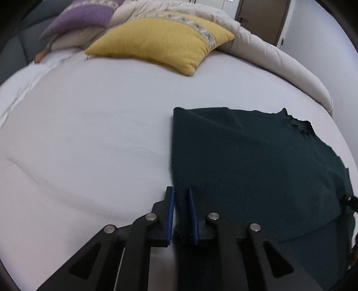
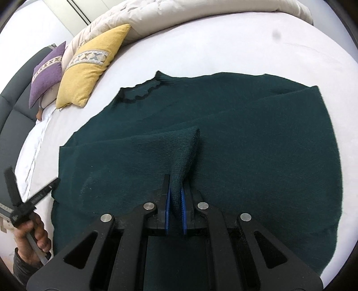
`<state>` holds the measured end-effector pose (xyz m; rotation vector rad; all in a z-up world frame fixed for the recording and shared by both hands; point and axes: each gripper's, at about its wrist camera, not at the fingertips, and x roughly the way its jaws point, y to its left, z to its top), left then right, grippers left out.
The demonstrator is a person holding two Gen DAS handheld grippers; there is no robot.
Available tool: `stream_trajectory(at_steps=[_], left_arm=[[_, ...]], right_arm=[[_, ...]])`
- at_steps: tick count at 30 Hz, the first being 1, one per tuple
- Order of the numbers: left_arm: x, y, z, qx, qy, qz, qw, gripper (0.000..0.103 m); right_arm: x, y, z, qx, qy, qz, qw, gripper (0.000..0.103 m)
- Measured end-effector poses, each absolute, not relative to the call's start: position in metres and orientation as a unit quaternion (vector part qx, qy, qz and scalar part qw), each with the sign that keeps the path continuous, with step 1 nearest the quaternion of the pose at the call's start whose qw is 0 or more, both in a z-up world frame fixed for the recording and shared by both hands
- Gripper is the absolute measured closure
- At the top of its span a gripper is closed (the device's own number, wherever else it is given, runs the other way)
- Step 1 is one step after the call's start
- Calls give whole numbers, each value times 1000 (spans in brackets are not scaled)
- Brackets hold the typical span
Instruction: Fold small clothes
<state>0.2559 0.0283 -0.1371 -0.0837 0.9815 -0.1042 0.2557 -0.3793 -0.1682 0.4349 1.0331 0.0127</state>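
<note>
A dark green knitted sweater lies spread on the white bed sheet, neckline toward the pillows. My right gripper is shut on a sleeve end and holds it over the sweater's body. In the left wrist view the sweater lies to the right, with a folded left edge. My left gripper is shut on the sweater's near left edge. The left gripper also shows at the lower left of the right wrist view, held by a hand.
A yellow pillow and a purple pillow lie at the head of the bed. A beige duvet is bunched along the far side. A grey headboard stands at the left. A door is behind.
</note>
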Motion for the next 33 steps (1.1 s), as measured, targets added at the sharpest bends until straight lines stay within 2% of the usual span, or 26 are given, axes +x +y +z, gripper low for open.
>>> stream_trajectory(at_steps=[10, 13, 15, 17, 18, 19, 21, 23, 29, 33], left_arm=[[257, 17, -144, 16, 460, -42, 887, 90], [253, 14, -139, 33, 453, -31, 890, 82], [243, 23, -129, 8, 449, -23, 893, 58], [226, 36, -117, -21, 445, -30, 895, 51], [215, 39, -111, -20, 439, -30, 898, 51], [204, 43, -106, -21, 434, -32, 900, 49], [173, 49, -101, -28, 438, -46, 897, 37], [142, 52, -100, -29, 446, -61, 892, 33], [59, 68, -117, -69, 490, -95, 864, 33], [19, 73, -127, -93, 513, -106, 847, 33]], right_arm=[[249, -411, -186, 267, 472, -2, 840, 101], [250, -408, -183, 248, 471, -2, 846, 100], [244, -414, -183, 273, 467, 14, 841, 92], [228, -418, -171, 273, 471, -1, 839, 86], [214, -417, -161, 254, 468, -15, 846, 75], [201, -415, -151, 238, 460, -24, 855, 57], [173, -415, -135, 224, 445, -31, 866, 34], [135, -414, -121, 224, 434, -18, 872, 31], [22, -410, -111, 201, 450, -3, 870, 31], [-55, -429, -126, 250, 455, -24, 855, 31]])
